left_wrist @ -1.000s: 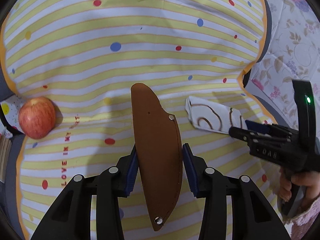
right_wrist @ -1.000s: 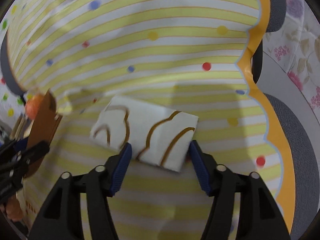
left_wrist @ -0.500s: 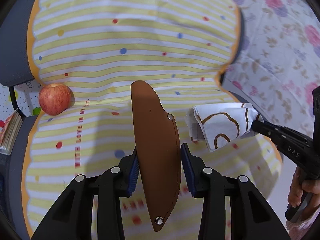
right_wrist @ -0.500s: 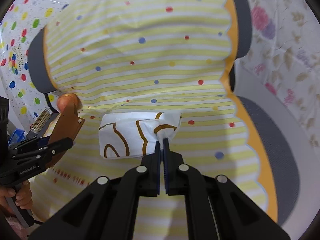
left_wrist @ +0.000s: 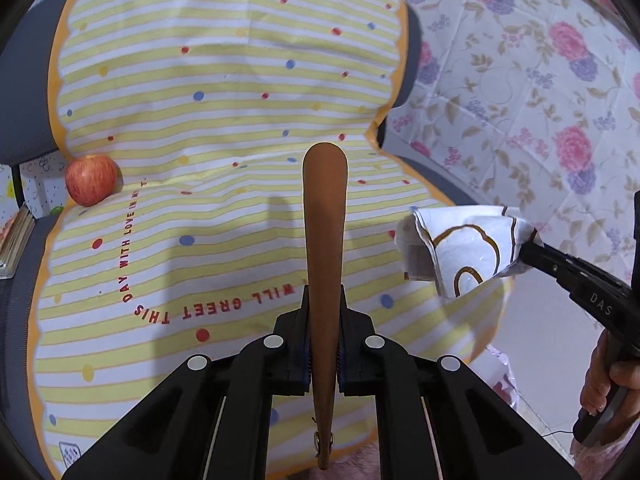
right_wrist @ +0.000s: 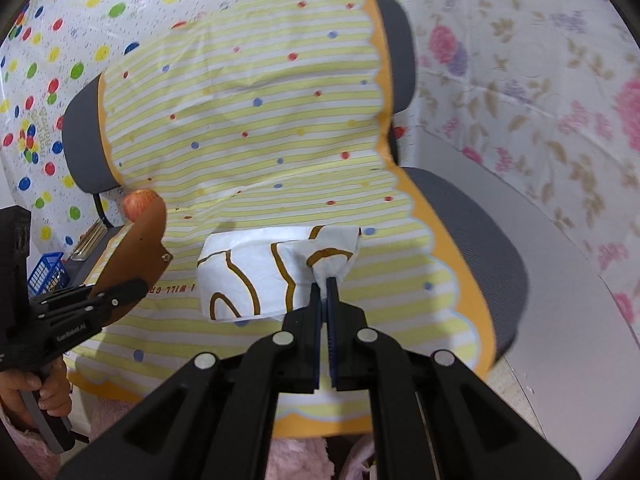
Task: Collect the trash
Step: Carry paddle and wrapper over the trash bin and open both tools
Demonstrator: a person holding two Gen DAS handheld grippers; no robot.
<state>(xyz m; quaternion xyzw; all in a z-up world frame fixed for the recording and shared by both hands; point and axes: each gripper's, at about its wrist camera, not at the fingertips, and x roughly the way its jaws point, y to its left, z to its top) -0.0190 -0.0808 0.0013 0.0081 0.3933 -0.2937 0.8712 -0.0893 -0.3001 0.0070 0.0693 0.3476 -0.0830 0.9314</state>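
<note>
Above the striped cloth (left_wrist: 224, 80), the left gripper (left_wrist: 323, 316) is clamping a brown sheath (left_wrist: 324, 240); at 3 o'clock, the right gripper (right_wrist: 324, 292) is pinching a patterned napkin (right_wrist: 256, 268).

Bright, even indoor light in both views, no harsh glare. Soft shadows fall on the striped cloth (left_wrist: 224, 80) beside the brown sheath (left_wrist: 324, 240) and under the napkin (right_wrist: 256, 272). Strong fisheye bending, black vignette in the corners. Centre is sharp; the floral sheet (right_wrist: 540, 80) goes soft and smeared towards the rim.
</note>
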